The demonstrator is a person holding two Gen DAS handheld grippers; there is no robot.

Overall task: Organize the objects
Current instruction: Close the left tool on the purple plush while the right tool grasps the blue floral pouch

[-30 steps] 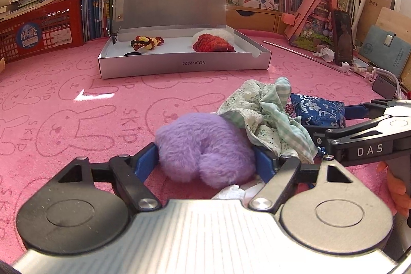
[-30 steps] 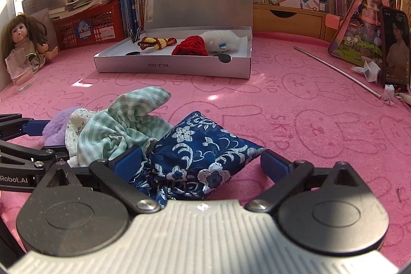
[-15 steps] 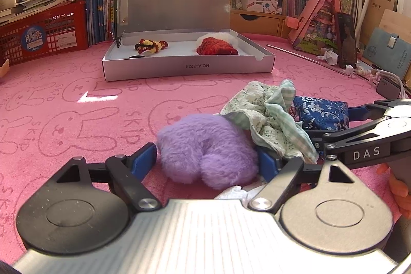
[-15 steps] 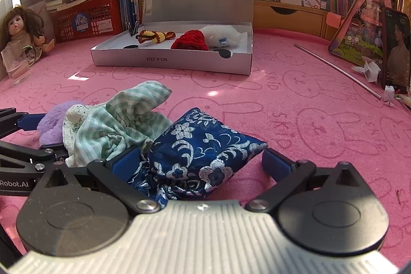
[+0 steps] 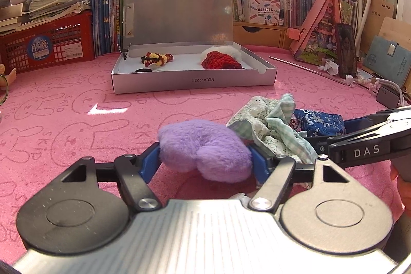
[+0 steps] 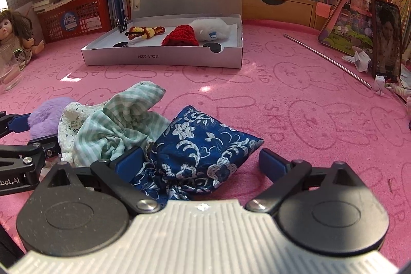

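A purple fluffy toy lies on the pink mat, and my left gripper is closing on it, both blue pads touching its sides. Right beside it sits a crumpled green checked cloth, then a blue floral pouch. My right gripper is closing around the pouch: the left pad touches it, while a gap of mat shows at the right pad. Further back stands an open silver box holding a red knitted piece, a small yellow-red doll and a white plush.
Books, a red crate and plush toys line the back. A doll and a glass stand at the left. A metal rod, a phone and a pink house-shaped box are at the right.
Both grippers' jaws have narrowed. The left pads now touch the purple toy's sides, and the right pads stand closer to the blue pouch. The toys and cloth have not moved.
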